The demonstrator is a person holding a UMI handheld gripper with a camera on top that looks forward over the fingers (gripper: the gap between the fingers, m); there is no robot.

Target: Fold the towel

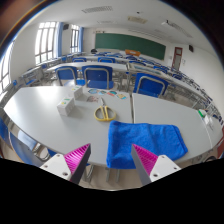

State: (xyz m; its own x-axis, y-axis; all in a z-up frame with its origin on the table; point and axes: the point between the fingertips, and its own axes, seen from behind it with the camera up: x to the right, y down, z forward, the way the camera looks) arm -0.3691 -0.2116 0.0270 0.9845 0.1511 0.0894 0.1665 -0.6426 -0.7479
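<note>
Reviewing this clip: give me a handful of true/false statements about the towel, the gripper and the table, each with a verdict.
1. The blue towel lies flat on the white table. True.
2. The gripper is shut on the towel. False: its fingers are open, with the towel just ahead of them and nothing held.
3. A yellow ring-shaped object sits on the table beyond the towel. True.
4. The towel hangs over a blue chair. False: the chairs stand behind the table, and the towel rests on the tabletop.
5. The towel is red. False: it is blue.
</note>
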